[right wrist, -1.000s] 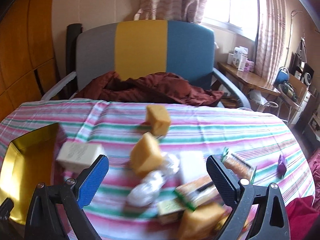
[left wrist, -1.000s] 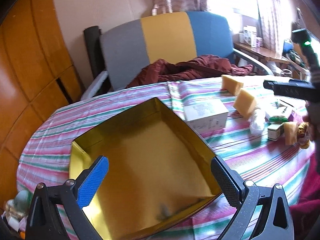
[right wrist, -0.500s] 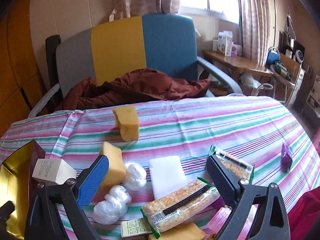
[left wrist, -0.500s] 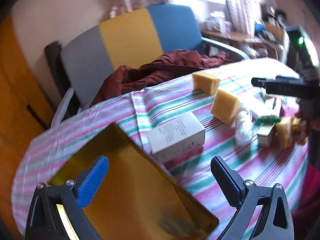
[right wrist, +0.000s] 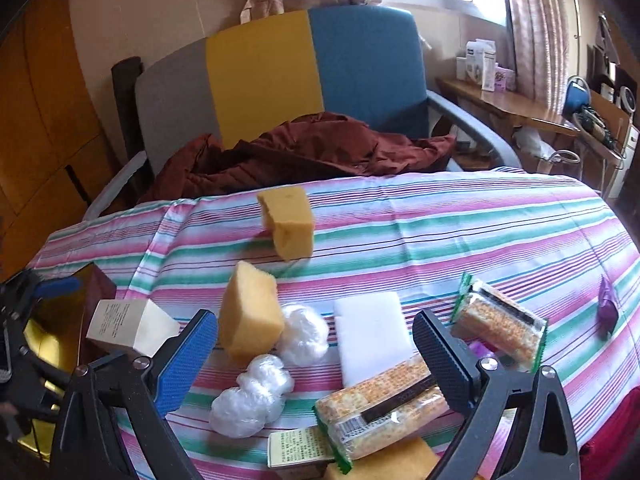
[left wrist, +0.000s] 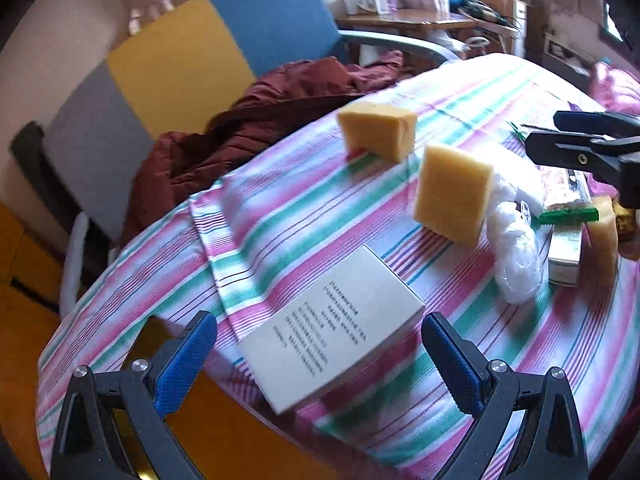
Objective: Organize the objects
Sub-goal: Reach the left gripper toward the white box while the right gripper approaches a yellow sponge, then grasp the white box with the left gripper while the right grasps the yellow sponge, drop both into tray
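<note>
a round table under a striped cloth (right wrist: 440, 216) carries the lot. far of centre sits a yellow sponge (right wrist: 287, 216); nearer, a second sponge (right wrist: 250, 316) touches two clear plastic wads (right wrist: 280, 364). at the left edge lie a white box (right wrist: 128, 326) and a gold tin (right wrist: 48, 344). a white pad (right wrist: 372, 332) and two cracker packs (right wrist: 440, 360) lie near right, a small purple packet (right wrist: 607, 307) far right.

Two low wrist views across the striped table (left wrist: 304, 208) (shared: sponges, white box (right wrist: 128, 326))
</note>
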A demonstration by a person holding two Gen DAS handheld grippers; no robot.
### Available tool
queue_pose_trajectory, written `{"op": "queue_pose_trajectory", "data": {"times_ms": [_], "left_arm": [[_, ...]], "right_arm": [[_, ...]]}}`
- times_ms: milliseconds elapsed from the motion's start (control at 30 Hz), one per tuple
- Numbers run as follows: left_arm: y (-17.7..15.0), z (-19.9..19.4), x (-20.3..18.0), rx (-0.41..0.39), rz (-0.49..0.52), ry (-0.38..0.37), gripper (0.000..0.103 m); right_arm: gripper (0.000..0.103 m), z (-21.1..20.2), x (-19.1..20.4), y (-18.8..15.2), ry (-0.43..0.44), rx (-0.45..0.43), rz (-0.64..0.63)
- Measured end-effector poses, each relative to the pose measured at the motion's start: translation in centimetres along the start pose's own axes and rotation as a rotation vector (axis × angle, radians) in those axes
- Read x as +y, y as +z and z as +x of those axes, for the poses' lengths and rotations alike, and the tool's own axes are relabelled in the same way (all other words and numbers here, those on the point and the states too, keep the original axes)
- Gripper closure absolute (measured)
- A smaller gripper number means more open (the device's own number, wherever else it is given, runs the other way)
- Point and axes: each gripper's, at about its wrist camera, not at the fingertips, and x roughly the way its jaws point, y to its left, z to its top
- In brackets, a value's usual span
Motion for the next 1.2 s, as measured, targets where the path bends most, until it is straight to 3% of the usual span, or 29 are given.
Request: {"op": "queue_pose_trajectory", "data": {"times_ms": [167, 333, 500, 600, 667, 933, 1200], "left_arm": [[0.2, 2.1, 0.5, 0.032, -0.006, -0.064, 0.002], [-0.3, 3.3, 0.1, 0.07, -0.015, -0.151, 0.052], [-0.5, 3.5, 0.0, 0.065, -0.064, -0.183, 0.053], [-0.7, 2.9, 0.2, 0.049, -0.111, -0.198, 0.053], [-0.8, 2.0, 0.4, 0.034, -0.15, -0.212, 0.053], [-1.9, -3.1, 1.4, -0.042, -0.235, -0.188, 0.053], [-6.1, -11.0, 3.4, -0.128, -0.361, -0.123, 0.053]], "right_arm": [[0.003, 0.8, 0.5, -0.3, 0.052, 0.04, -0.009], [0.003, 1.4, 2.1, 0.2, 0.049, 0.046, -0.068], [0.005, 4.1, 3.6, 1.5, 0.024, 0.079, -0.143], [0.018, 6.6, 4.5, 1.6, 0.037, 0.141, -0.199], [0.063, 7.8, 5.1, 1.3, 0.057, 0.193, -0.234], [0.064, 4.1, 5.3, 1.1, 0.071, 0.123, -0.22], [0.064, -1.6, 7.8, 0.9, 0.168, 0.045, -0.229]]}}
